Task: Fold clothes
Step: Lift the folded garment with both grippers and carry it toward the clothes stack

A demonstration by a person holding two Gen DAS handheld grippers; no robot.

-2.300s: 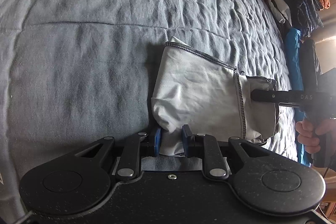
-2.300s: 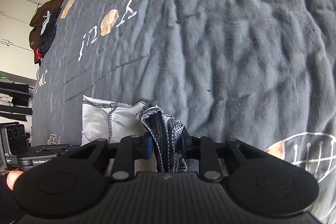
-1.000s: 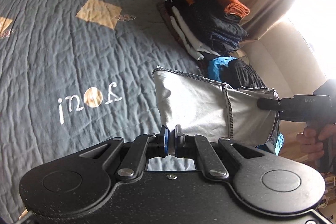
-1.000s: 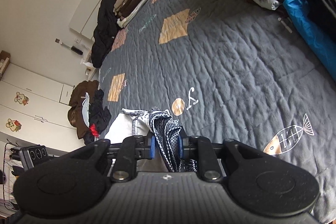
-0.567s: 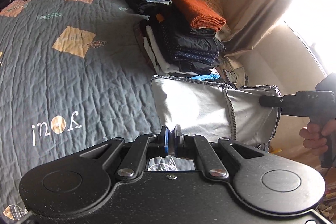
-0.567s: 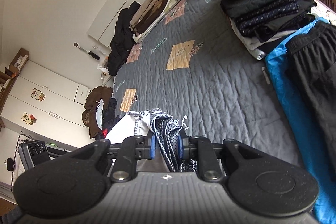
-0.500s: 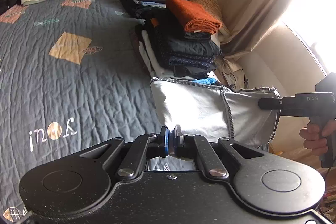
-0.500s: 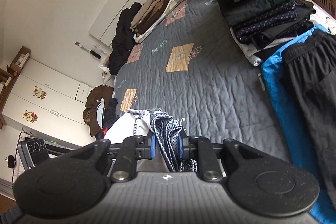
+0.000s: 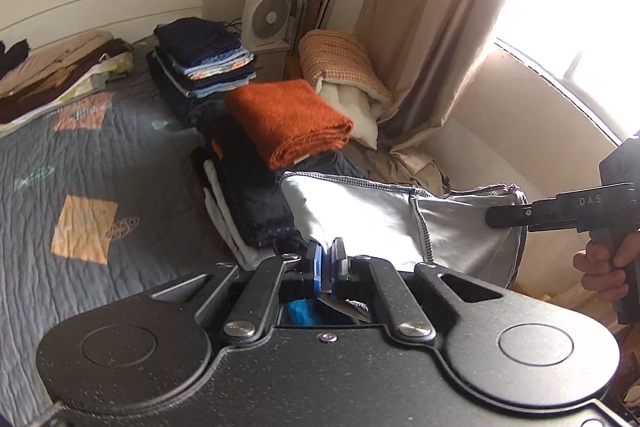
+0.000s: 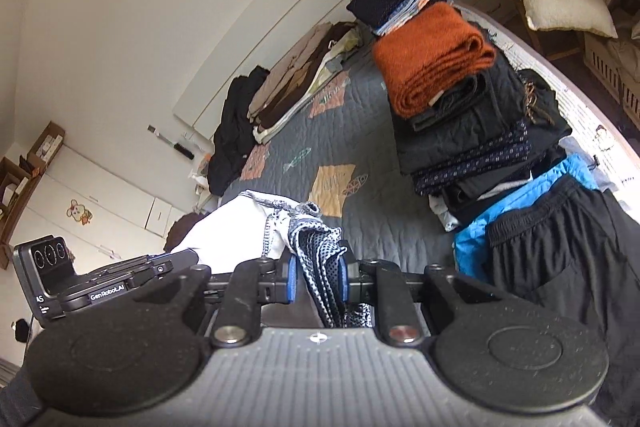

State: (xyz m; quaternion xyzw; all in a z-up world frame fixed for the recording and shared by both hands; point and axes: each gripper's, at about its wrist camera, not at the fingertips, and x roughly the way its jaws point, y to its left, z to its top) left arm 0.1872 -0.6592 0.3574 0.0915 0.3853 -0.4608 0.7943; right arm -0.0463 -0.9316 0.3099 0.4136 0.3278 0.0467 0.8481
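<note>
Garment (image 9: 372,219): light grey fabric with dark contrast stitching, held in the air at the lower centre of the left wrist view, stretched between both tools above the edge of the bed. Left gripper (image 9: 327,259): blue-padded jaws pressed together on one lower corner of the garment. Right gripper (image 10: 317,275): jaws clamped on a thick bunch of the same item, where a navy-and-white mesh lining shows between the pads; in the left wrist view its black finger meets the garment's far edge at the right of the frame, with a hand (image 9: 604,263) on the grip. Grey quilted bedspread (image 9: 92,163) fills the left of the frame. Stack of folded clothes (image 9: 256,195), topped by an orange knit (image 9: 288,119), stands directly behind the garment. Blue fabric (image 10: 520,203) and black shorts (image 10: 560,247) lie at the right of the right wrist view.
</note>
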